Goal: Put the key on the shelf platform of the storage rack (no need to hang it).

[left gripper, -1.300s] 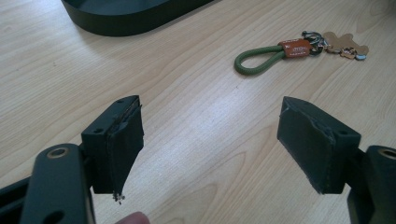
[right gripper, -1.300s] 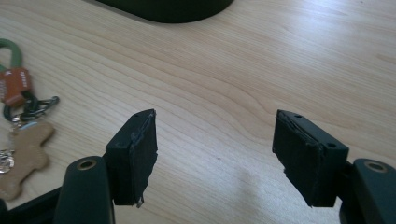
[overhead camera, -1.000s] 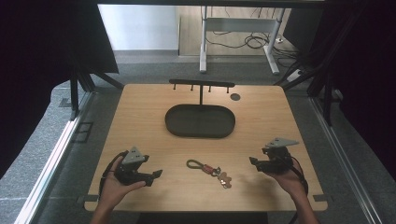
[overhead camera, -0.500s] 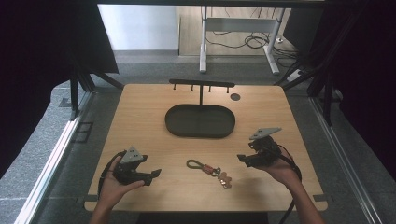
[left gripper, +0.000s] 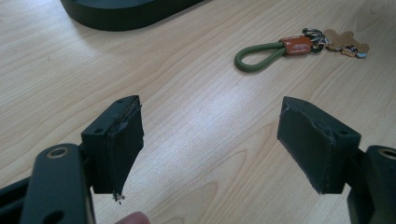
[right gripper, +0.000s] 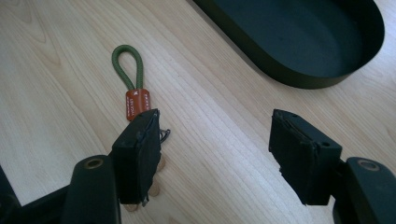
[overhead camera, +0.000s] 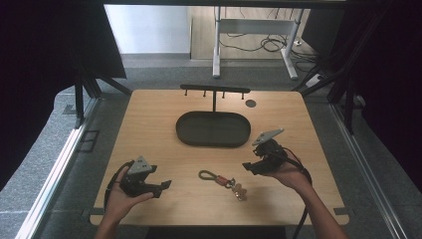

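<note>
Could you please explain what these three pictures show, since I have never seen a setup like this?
A person sits at a wooden table and holds hand-operated tongs in each hand: no robot arm. The wide picture looks down from above the person: the left tongs and the right tongs. The other two pictures come from cameras riding on each tool, looking along its black jaws. On the table lie a keychain with a green cord loop, and behind it a dark oval tray with a small rack. Both tongs are open and hold nothing; the right ones hover near the keychain.
</note>
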A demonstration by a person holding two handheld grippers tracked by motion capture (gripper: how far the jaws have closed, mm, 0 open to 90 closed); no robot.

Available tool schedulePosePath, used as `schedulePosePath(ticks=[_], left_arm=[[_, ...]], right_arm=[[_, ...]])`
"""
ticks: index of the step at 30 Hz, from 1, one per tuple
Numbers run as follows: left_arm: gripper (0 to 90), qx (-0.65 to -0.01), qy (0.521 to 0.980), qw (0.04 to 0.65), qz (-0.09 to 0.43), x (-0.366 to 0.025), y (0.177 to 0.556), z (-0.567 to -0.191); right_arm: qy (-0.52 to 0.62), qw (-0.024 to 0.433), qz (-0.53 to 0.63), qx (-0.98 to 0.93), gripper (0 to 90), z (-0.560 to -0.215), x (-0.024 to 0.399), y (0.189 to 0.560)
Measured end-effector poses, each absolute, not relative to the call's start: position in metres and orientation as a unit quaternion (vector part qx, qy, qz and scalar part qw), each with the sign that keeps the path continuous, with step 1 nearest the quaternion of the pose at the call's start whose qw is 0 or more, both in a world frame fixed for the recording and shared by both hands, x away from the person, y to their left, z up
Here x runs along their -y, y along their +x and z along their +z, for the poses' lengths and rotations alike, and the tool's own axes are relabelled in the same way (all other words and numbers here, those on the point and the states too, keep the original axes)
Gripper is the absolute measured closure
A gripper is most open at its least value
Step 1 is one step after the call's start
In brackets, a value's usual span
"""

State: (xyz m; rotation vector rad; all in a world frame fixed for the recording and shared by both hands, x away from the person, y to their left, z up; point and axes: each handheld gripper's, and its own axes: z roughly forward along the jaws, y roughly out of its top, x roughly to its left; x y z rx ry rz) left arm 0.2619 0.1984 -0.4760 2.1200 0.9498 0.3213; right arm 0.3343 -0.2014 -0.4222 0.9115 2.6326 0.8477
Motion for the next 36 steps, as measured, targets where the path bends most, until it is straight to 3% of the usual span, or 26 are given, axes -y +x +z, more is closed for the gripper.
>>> schedulePosePath(ticks=[21,36], left_arm=[[23.0,-0.372,0.833,0.39,0.125,-0.196,0.261,-0.476],[23.0,-0.371,0.833,0.391,0.125,-0.197,0.261,-0.475]], right_arm=[[0.274,0.092,0.258,-0.922,36.3,-0.424,0.17,0.334],[0.247,0.066,0.227,-0.94,42.0,-0.44,0.143,0.333]])
